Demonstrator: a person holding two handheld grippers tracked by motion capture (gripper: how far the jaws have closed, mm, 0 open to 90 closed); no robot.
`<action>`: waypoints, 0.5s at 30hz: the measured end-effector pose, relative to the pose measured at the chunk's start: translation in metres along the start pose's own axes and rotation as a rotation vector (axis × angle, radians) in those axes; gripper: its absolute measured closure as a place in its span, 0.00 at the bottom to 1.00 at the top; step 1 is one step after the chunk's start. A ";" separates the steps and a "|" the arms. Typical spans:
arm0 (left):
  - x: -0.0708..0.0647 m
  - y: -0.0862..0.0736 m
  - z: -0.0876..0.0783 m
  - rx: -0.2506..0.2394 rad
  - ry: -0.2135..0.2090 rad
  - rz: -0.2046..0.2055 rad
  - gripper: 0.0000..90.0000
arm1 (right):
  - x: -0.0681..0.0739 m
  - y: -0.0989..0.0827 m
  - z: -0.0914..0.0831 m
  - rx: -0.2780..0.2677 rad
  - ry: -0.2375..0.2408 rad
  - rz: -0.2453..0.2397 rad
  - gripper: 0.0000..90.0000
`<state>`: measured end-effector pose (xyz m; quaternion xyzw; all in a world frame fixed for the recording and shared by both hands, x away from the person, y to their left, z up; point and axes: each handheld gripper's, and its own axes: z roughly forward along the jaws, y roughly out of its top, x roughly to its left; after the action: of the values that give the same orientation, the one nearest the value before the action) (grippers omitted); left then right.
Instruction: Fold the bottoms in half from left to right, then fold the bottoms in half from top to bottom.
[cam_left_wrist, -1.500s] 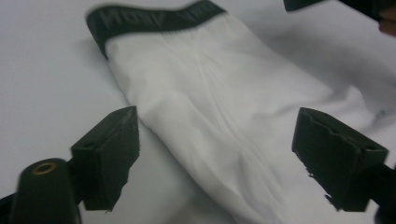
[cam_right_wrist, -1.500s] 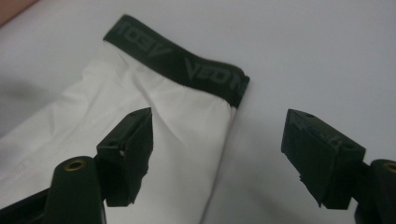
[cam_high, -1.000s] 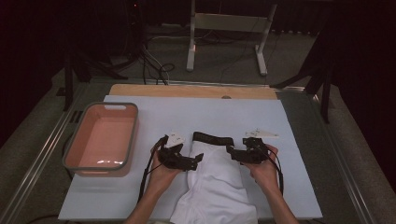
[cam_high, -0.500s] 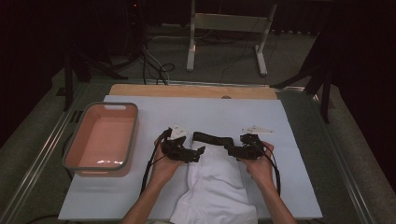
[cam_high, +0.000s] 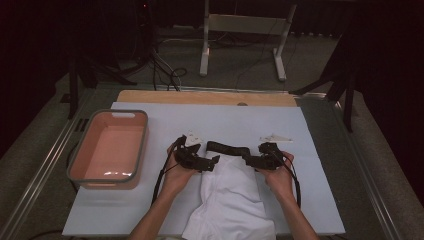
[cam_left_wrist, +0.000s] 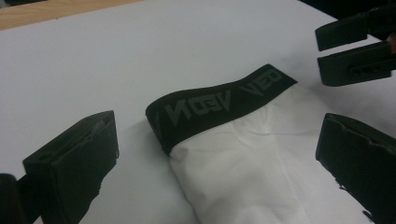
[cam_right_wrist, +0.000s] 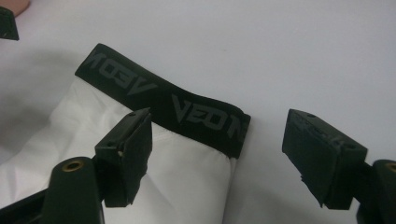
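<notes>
My grippers at the white underwear (cam_high: 231, 197)
Its near end is cut off; black waistband (cam_high: 227, 148) points away. Left gripper (cam_high: 214, 161) and right gripper (cam_high: 248, 159) gape, gripping nothing.

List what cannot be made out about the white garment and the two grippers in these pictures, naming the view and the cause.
- White garment: near end cut off by the high view's bottom edge.
- Waistband lettering: mirrored and dim in the left gripper view, unreadable.
- Left gripper and right gripper: jaw tips too small and dark in the high view.
- Basket: near inner wall hidden by its rim.
</notes>
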<state>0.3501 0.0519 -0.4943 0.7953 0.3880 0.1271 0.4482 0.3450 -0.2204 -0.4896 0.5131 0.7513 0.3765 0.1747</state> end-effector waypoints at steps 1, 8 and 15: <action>0.001 0.000 0.001 0.000 0.000 -0.004 0.00 | 0.000 0.000 0.000 0.002 0.001 -0.004 0.27; 0.005 -0.002 0.005 0.012 0.021 -0.021 0.00 | -0.003 -0.003 0.002 0.017 -0.006 -0.004 0.27; 0.007 -0.002 0.008 0.048 0.030 -0.048 0.04 | -0.006 -0.005 0.005 0.035 -0.015 0.008 0.29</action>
<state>0.3582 0.0531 -0.5018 0.7944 0.4164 0.1188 0.4259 0.3480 -0.2250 -0.4971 0.5221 0.7543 0.3599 0.1699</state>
